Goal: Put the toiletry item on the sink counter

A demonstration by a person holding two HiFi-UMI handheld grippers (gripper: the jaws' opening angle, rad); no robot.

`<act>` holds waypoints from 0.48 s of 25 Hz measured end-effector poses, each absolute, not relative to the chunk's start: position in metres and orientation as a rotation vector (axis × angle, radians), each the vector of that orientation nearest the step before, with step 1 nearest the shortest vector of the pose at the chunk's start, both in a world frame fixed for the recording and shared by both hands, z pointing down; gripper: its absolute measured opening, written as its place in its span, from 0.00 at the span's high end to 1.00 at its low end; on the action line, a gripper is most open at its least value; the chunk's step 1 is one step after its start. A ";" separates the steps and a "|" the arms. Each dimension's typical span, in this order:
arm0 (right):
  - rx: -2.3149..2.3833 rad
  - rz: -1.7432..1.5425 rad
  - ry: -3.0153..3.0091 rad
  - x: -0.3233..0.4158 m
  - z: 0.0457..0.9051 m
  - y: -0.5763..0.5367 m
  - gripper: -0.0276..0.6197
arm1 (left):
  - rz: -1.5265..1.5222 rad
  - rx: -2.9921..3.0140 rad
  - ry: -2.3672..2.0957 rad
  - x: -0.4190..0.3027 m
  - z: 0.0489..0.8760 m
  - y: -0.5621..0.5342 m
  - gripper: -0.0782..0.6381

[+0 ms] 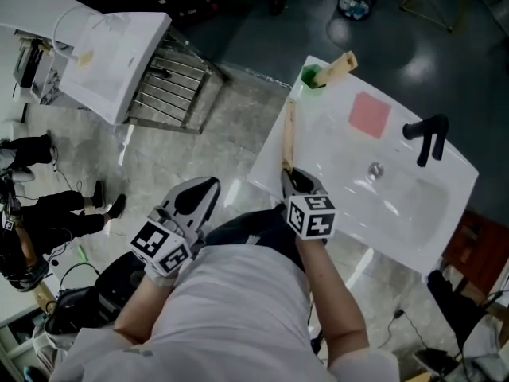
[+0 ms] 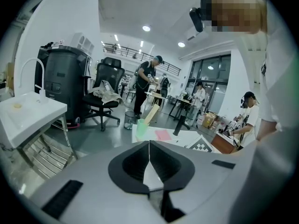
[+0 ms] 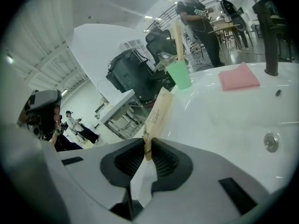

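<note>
A long, flat toiletry item in a tan paper wrapper (image 1: pixel 288 134) (image 3: pixel 159 112) stands out from my right gripper (image 1: pixel 291 178) (image 3: pixel 147 146), which is shut on its near end. The item lies along the left edge of the white sink counter (image 1: pixel 334 146) (image 3: pixel 224 115); whether it touches the counter I cannot tell. My left gripper (image 1: pixel 205 191) (image 2: pixel 149 149) hangs left of the counter over the floor, its jaws shut with nothing between them.
On the counter stand a green cup (image 1: pixel 312 76) (image 3: pixel 179 74) holding another tan wrapped stick (image 1: pixel 339 65), a pink cloth (image 1: pixel 370 114) (image 3: pixel 238 77), a black faucet (image 1: pixel 428 135) and the basin drain (image 1: pixel 374 169). A second white sink on a metal rack (image 1: pixel 119 54) stands at upper left.
</note>
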State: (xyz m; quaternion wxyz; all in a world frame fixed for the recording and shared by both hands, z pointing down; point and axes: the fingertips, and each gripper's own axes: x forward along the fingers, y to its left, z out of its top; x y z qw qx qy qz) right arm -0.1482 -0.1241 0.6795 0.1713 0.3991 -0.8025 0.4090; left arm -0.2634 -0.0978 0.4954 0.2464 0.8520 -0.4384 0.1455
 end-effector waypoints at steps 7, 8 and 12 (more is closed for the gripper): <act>1.127 1.157 -2.251 -0.154 0.686 -0.127 0.87 | 0.393 2.306 -1.216 -0.265 0.497 -0.094 0.87; 1.125 1.155 -2.249 -0.155 0.686 -0.128 0.87 | 0.395 2.305 -1.218 -0.265 0.497 -0.094 0.87; 1.120 1.149 -2.225 -0.159 0.689 -0.128 0.82 | 0.404 2.296 -1.226 -0.265 0.499 -0.091 0.87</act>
